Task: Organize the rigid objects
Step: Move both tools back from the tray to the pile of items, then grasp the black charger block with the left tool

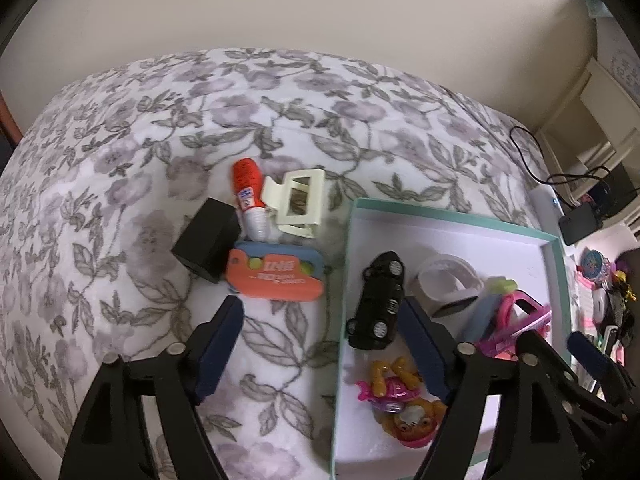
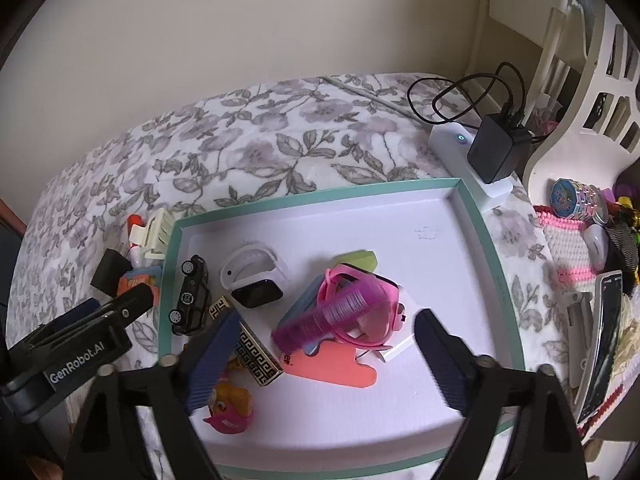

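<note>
A shallow white box with a teal rim (image 1: pixel 440 216) lies on the flowered blanket. In it are a black toy car (image 1: pixel 378 300), a white wristband (image 1: pixel 448 280), a toy pup (image 1: pixel 400 400), a pink comb (image 2: pixel 336 312), a salmon card (image 2: pixel 340 368) and a black-gold patterned case (image 2: pixel 252 348). Left of the box lie a black cube (image 1: pixel 206 240), an orange case (image 1: pixel 276 274), a red-white tube (image 1: pixel 250 196) and a cream hair claw (image 1: pixel 298 202). My left gripper (image 1: pixel 322 312) is open astride the box's left rim, holding nothing. My right gripper (image 2: pixel 326 320) is open above the comb.
A white power strip with a black charger (image 2: pixel 496 152) and looped cables sits at the blanket's far right corner. Beyond it stand a white slatted basket (image 2: pixel 580 100) and a crowded heap with a phone (image 2: pixel 604 340) and a pink-white knitted piece (image 2: pixel 568 248). A plain wall is behind.
</note>
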`<state>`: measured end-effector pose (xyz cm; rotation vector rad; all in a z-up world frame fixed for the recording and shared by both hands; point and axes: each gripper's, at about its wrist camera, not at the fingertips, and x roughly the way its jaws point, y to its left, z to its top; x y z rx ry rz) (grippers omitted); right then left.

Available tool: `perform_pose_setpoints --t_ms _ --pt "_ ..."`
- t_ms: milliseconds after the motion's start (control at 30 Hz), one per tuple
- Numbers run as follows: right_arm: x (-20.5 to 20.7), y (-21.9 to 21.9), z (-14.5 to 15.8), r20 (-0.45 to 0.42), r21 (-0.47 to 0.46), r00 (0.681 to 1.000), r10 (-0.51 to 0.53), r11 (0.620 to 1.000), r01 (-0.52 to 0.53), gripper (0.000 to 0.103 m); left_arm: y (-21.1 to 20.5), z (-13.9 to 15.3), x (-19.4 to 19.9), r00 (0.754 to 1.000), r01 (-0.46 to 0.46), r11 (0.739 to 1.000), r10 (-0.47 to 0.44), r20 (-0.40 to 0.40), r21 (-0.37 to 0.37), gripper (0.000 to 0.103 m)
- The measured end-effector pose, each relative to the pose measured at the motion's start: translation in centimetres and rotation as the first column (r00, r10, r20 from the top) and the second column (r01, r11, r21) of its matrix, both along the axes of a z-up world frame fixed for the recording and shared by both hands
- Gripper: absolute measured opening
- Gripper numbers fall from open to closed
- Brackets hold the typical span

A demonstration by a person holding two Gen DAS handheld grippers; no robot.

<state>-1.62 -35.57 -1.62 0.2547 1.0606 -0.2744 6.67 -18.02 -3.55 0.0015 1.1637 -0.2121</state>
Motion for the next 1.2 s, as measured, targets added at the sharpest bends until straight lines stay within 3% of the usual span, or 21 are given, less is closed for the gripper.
perform_pose_setpoints --t_ms 67,233,333,900,1200 --pt "0.0 0.0 0.1 0.010 -0.001 1.000 -0.001 1.000 0.001 0.103 0.3 0.0 0.1 1.000 -0.012 1.000 0.012 0.008 0.009 0.090" --pt "0.1 0.3 0.1 0.031 0.004 1.000 0.007 1.000 -0.007 0.103 1.3 0.1 0.5 0.998 -0.045 0.999 0.045 0.032 0.017 0.092" --pt "0.3 0.7 0.2 0.048 0.017 0.999 0.024 1.000 -0.025 0.103 2.1 0.2 0.8 0.997 -0.068 0.998 0.067 0.039 0.007 0.101" --pt "2.0 4.4 0.7 0.140 0.005 0.982 0.126 0.992 -0.128 0.103 9.2 0.3 3.3 0.971 -0.234 0.970 0.236 0.045 -0.061 0.101" --pt "3.9 7.5 0.1 0.127 0.002 0.976 0.178 0.984 -0.180 0.103 10.6 0.3 4.5 0.971 -0.230 0.972 0.233 0.057 -0.052 0.101"
